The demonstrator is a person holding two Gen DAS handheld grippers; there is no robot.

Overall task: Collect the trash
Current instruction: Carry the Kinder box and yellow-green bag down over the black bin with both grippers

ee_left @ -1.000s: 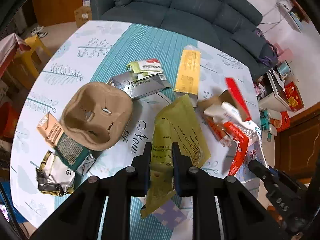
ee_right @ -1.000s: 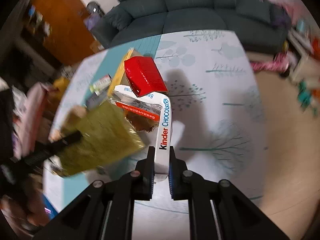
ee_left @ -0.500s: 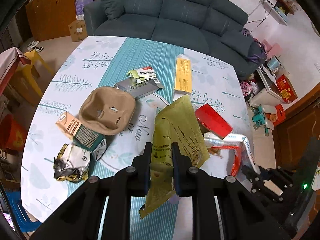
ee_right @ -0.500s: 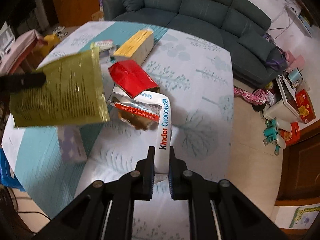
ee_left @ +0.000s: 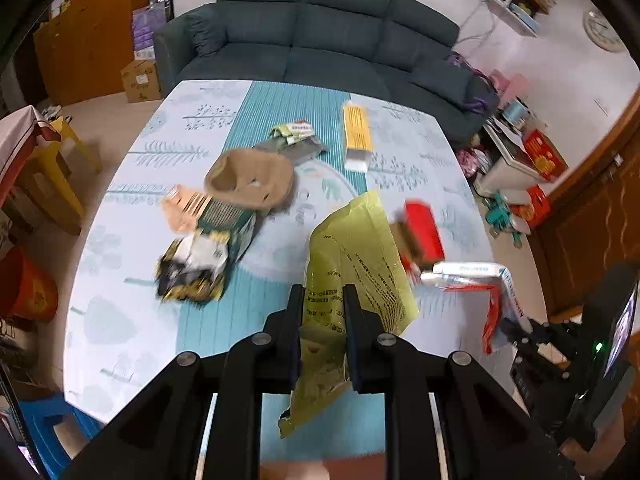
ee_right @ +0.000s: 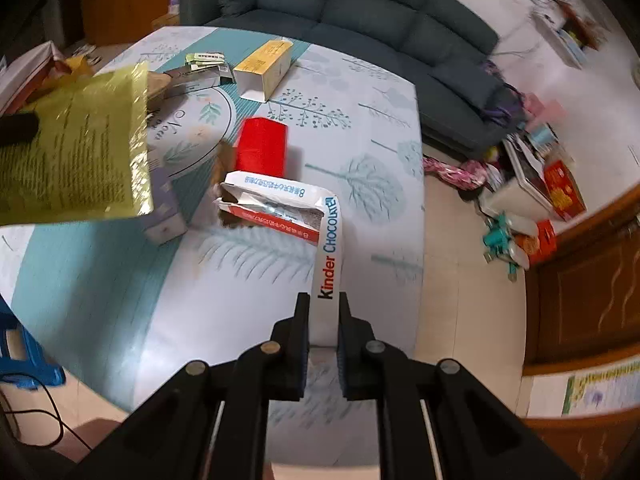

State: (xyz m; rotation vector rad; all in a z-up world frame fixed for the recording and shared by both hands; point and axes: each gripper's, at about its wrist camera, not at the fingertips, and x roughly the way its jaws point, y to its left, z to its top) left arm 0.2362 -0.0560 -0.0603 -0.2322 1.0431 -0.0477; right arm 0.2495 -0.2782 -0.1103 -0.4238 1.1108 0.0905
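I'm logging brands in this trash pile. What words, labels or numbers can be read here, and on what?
"Kinder CHOCOLATE": white torn cardboard chocolate box, clamped by the right gripper.
"Now": round print on the pale patterned tablecloth.
Yellow-green plastic bag in the left gripper: printed lines too small to read.
Long yellow carton: print blurred.

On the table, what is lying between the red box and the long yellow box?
Nothing; in the right wrist view only bare tablecloth separates the red box from the long yellow box.
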